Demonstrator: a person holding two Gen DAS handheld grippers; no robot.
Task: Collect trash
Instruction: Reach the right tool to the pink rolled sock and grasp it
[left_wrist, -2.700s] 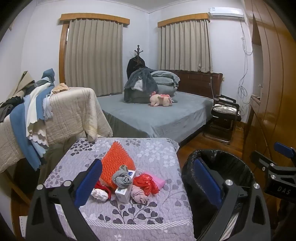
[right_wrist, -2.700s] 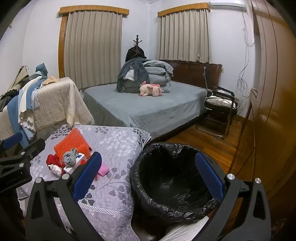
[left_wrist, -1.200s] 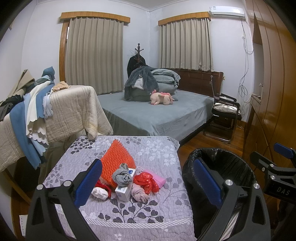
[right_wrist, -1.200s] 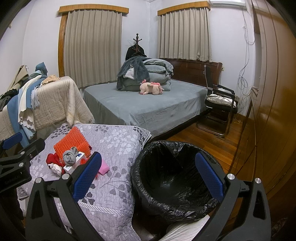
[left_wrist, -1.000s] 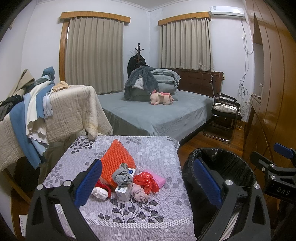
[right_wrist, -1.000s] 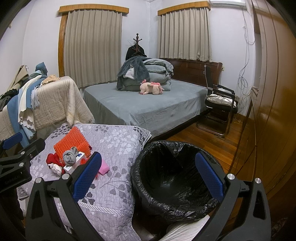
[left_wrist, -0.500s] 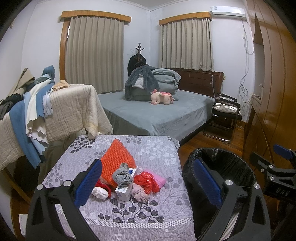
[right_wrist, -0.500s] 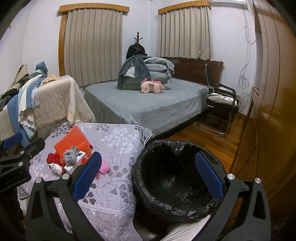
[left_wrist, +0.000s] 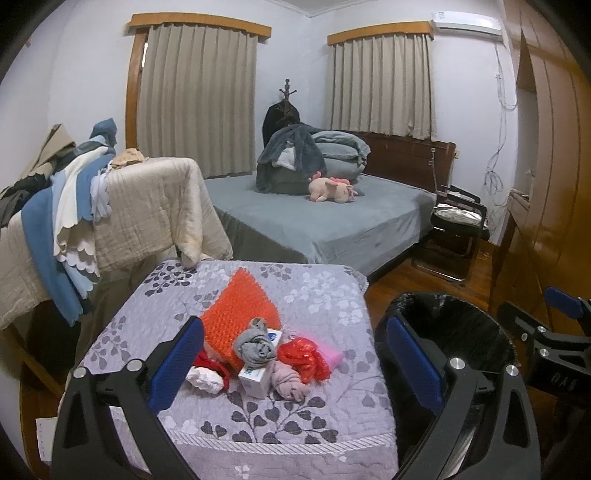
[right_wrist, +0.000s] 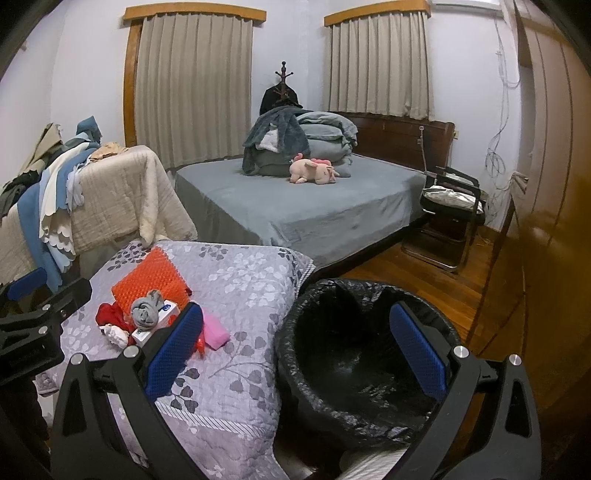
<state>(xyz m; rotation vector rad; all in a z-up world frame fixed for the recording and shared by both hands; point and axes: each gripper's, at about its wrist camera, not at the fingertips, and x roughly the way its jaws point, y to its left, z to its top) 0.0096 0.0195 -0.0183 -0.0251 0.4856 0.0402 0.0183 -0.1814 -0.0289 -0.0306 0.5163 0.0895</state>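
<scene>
A small heap lies on the quilt-covered tabletop (left_wrist: 295, 424): an orange pad (left_wrist: 236, 314) at the back, a grey sock (left_wrist: 255, 345) on a white box (left_wrist: 255, 376), red plastic (left_wrist: 303, 360) over a pink piece (left_wrist: 330, 356), a pink sock (left_wrist: 290, 384) and white paper (left_wrist: 203, 378). The black-lined bin (right_wrist: 354, 369) stands open just beside the tabletop.

Only readable text: pale letters on the black body of the right claw (left_wrist: 557, 376), seen at the right edge of the left wrist view; upside down there, approx. "DAS"; the small white box (left_wrist: 258, 363) in the trash pile has a blue mark, too small to read; nothing else legible.
</scene>
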